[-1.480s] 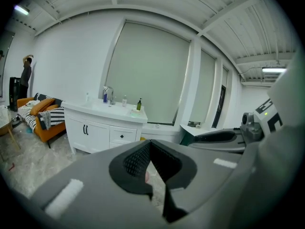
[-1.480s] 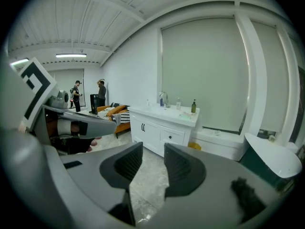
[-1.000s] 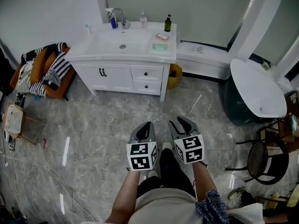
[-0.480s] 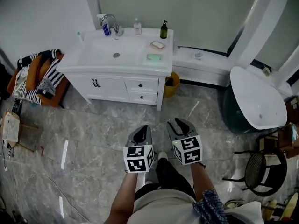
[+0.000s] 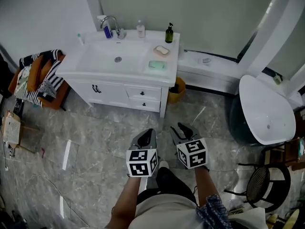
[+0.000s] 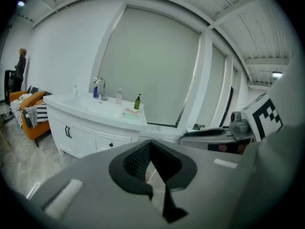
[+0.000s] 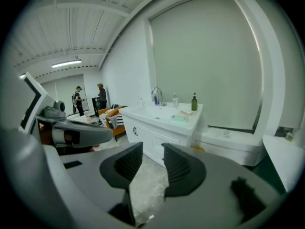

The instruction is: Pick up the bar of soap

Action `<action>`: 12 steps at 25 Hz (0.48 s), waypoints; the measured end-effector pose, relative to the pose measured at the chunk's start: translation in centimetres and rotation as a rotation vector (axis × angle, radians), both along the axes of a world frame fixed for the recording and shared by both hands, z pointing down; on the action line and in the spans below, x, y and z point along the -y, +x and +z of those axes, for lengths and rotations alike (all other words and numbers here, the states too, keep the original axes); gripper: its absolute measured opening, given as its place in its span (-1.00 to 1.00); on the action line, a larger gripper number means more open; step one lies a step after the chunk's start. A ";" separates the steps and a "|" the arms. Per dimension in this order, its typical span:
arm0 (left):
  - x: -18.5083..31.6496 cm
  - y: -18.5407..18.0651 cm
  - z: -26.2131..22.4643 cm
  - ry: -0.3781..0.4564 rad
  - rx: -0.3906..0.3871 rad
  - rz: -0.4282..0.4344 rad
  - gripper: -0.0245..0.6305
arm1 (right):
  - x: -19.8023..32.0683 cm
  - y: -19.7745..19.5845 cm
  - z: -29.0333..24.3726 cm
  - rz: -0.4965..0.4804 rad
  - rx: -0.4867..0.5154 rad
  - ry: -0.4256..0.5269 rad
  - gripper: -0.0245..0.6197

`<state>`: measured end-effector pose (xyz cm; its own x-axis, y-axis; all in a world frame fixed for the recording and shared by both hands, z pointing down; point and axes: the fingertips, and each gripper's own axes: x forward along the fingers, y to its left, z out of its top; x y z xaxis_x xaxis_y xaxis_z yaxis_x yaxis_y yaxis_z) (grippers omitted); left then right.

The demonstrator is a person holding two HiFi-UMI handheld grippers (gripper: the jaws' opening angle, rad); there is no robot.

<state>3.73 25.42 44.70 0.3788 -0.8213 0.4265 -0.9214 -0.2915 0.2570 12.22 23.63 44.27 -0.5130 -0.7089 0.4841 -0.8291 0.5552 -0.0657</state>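
Observation:
A pinkish bar of soap (image 5: 161, 50) lies in a small dish on the right end of the white vanity (image 5: 119, 73), with a pale green pad (image 5: 156, 65) just in front of it. The soap also shows small in the left gripper view (image 6: 130, 110) and the right gripper view (image 7: 187, 112). Both grippers hang over the marble floor, well short of the vanity. My left gripper (image 5: 147, 134) (image 6: 150, 144) is shut, pads meeting at the tips, empty. My right gripper (image 5: 183, 128) (image 7: 151, 149) is open with only floor between its pads.
A faucet (image 5: 112, 25), a clear bottle (image 5: 140, 30) and a dark pump bottle (image 5: 169, 33) stand at the vanity's back. An orange chair with striped cloth (image 5: 38, 75) is left. A yellow bin (image 5: 177, 86), a white tub (image 5: 264, 104) and a wire chair (image 5: 259, 185) are right.
The view has shifted so the vanity sits a little closer and lower in the frame. Both grippers keep the same pose side by side, jaws unchanged.

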 end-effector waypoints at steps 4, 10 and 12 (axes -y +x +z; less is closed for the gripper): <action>2.3 0.8 -0.2 0.001 -0.011 -0.022 -0.91 | 2.2 0.7 0.3 -0.026 -0.009 -0.012 -0.51; 4.8 1.5 -0.1 0.001 0.001 -0.059 -0.91 | 5.0 1.9 -0.1 -0.033 -0.004 0.001 -0.51; 5.2 1.6 0.1 -0.004 0.007 -0.064 -0.91 | 5.5 2.0 0.0 -0.034 -0.004 0.001 -0.51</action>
